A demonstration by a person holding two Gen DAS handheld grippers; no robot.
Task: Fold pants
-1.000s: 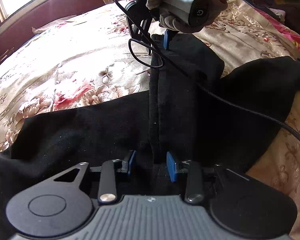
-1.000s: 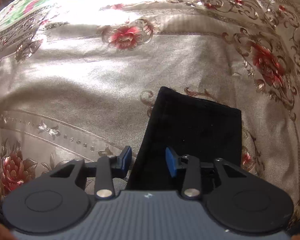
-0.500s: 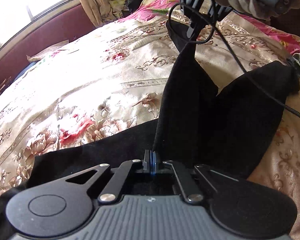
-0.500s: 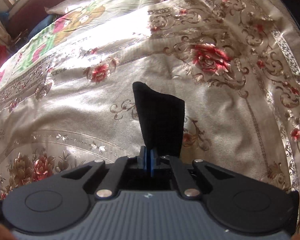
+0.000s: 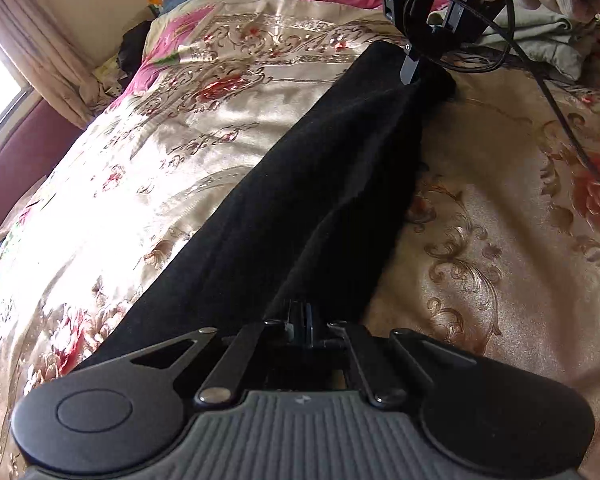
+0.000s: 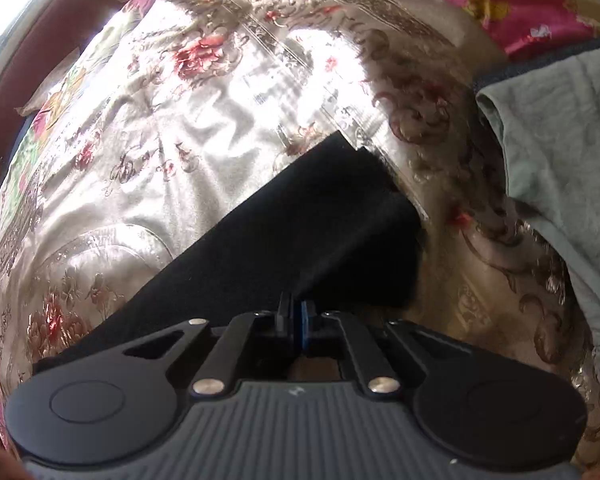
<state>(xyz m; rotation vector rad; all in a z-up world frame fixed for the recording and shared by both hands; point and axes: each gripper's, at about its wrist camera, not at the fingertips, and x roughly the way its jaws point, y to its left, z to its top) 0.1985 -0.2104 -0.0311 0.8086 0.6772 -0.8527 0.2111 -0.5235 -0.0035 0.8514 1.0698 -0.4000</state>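
The black pants (image 5: pixel 320 184) stretch as one long doubled leg across the floral bedspread (image 5: pixel 148 184). My left gripper (image 5: pixel 299 320) is shut on the pants' near edge. My right gripper (image 5: pixel 411 68) shows at the far end in the left wrist view, pinching the leg's cuff. In the right wrist view my right gripper (image 6: pixel 294 322) is shut on the black pants (image 6: pixel 300 220), whose cuff end lies on the bedspread (image 6: pixel 148 152) ahead.
A grey-green garment (image 6: pixel 560 168) lies on the bed to the right; it also shows in the left wrist view (image 5: pixel 540 36). A black cable (image 5: pixel 560 112) hangs from the right gripper. A curtain (image 5: pixel 40 60) and a dark red headboard (image 5: pixel 16 160) stand at left.
Both grippers went from open to shut on the pants. They lifted one leg and carried it sideways over the other, so the pants now lie as one doubled strip.
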